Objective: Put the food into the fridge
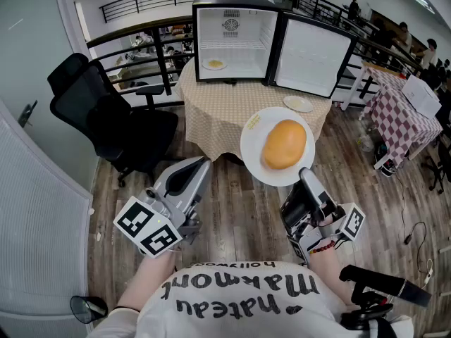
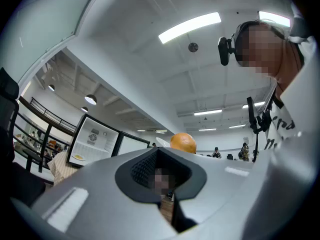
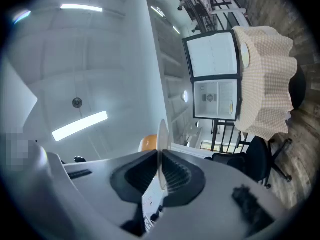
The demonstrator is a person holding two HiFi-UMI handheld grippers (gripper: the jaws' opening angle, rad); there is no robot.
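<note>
Closest in: a white printed shirt (image 1: pixel 232 298), and just ahead of it, two tongs. Right tongs (image 1: pixel 305 175) clenched on the near rim of a white plate (image 1: pixel 255 157), pads pinching the thin edge from both sides. On the plate, a round orange-brown bun (image 1: pixel 285 144), sitting a touch toward the far side. Held out flat and level, most likely to stop the bun rolling off on the way over. Left tongs (image 1: pixel 203 163) closed on nothing, parked low at the left, seemingly spare for now.

Straight ahead, well apart from the plate: a mini fridge (image 1: pixel 236 5) standing on a round counter (image 1: pixel 211 118) under a checked cloth, with the fridge door (image 1: pixel 313 56) swung wide to the right. No opening needed, then. Inside, on the fridge floor, a saucer (image 1: pixel 215 64) with something yellowish on it. Beside the open door, on the counter, another small dish (image 1: pixel 298 103), contents too small to tell. Black office chair (image 1: pixel 106 111) off to the left, out of the direct line.

Carry not finished: food in the air, short of the fridge. Next, probably a steady, level reach in through the open front.
</note>
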